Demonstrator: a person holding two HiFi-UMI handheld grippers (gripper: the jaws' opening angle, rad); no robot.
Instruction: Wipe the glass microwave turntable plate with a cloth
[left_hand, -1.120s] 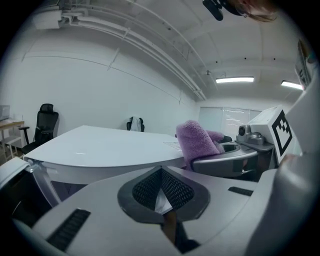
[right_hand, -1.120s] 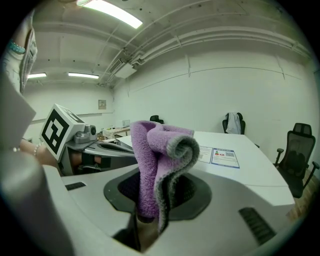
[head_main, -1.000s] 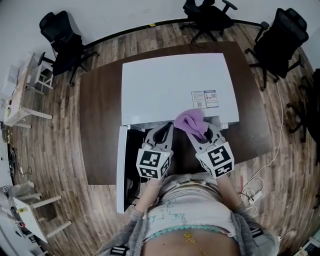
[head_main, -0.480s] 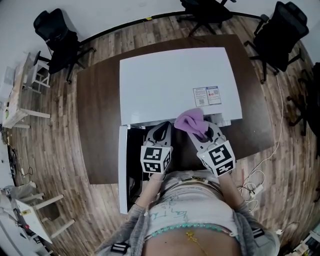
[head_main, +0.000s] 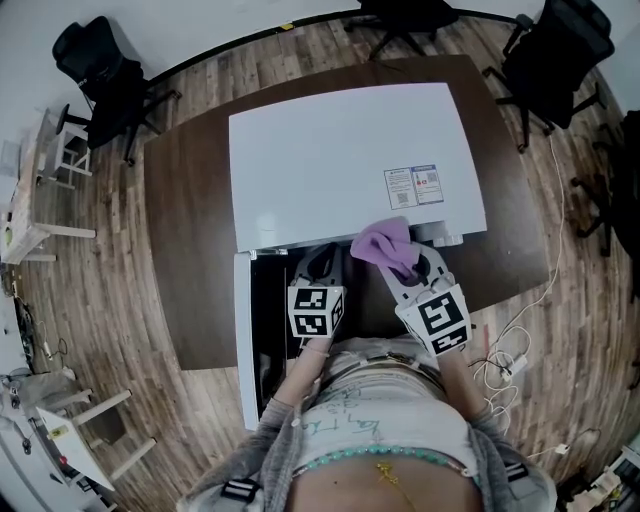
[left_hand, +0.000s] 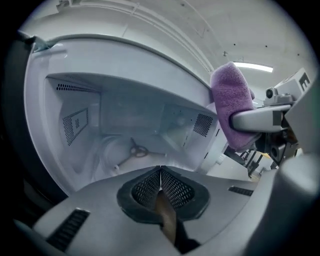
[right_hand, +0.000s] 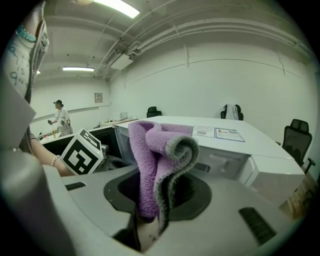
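Observation:
A white microwave (head_main: 350, 160) stands on a dark table (head_main: 190, 260) with its door (head_main: 244, 335) swung open to the left. In the left gripper view I look into the cavity: the round turntable plate (left_hand: 112, 152) lies on its floor, with a three-armed hub (left_hand: 136, 149) showing. My left gripper (left_hand: 160, 171) is shut and empty, just outside the opening; its marker cube (head_main: 316, 312) shows in the head view. My right gripper (right_hand: 159, 192) is shut on a folded purple cloth (right_hand: 152, 150), held up at the microwave's front right corner (head_main: 385, 243).
Black office chairs (head_main: 100, 70) stand round the table on the wood floor. White cables (head_main: 505, 350) lie at the right. A sticker (head_main: 413, 186) marks the microwave's top. A person (right_hand: 59, 116) stands far off in the room.
My left gripper has sunk lower in front of the open cavity, still shut. The right gripper and its cloth have stayed in place.

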